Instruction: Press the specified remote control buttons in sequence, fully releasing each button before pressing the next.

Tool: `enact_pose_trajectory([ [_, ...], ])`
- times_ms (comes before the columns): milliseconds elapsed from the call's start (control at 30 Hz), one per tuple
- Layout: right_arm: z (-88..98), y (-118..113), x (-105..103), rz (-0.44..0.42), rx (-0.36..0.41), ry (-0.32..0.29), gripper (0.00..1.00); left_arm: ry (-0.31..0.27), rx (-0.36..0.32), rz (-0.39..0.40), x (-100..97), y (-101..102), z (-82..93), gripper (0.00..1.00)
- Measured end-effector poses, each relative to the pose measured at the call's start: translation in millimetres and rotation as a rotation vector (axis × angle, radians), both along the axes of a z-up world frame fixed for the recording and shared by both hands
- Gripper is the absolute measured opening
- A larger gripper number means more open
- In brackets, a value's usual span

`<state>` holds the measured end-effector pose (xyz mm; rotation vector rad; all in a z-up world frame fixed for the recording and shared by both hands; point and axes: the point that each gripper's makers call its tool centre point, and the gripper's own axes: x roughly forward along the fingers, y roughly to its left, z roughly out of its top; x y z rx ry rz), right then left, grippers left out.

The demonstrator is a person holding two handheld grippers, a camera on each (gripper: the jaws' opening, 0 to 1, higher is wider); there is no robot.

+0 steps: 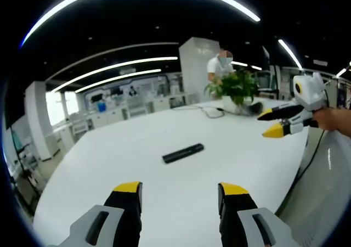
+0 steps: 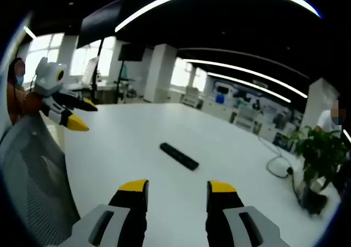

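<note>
White table: remote well ahead of both parted grippers.

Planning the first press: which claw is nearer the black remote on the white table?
Neither clearly: the left claw and the right claw each hover open, short of the slim black remote control, at much the same gap.

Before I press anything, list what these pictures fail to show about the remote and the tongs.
- Remote control: its buttons are too small and dark to tell apart, in the left and right gripper views.
- Left tongs: lower bodies cut off by the bottom edge, left gripper view.
- Right tongs: likewise cut off, right gripper view.
- Potted plant: its pot is dark and blurred at the rim, right gripper view.
</note>
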<state>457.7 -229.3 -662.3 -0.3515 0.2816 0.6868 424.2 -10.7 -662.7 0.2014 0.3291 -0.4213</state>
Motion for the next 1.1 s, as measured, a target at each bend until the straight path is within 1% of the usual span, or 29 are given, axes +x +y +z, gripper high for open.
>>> enact_pose_trajectory([
  [1100, -1.9, -1.8, 2.0, -0.002, -0.011, -0.004, 0.40, 0.002, 0.002, -0.002, 1.1, 1.3, -1.5, 0.57],
])
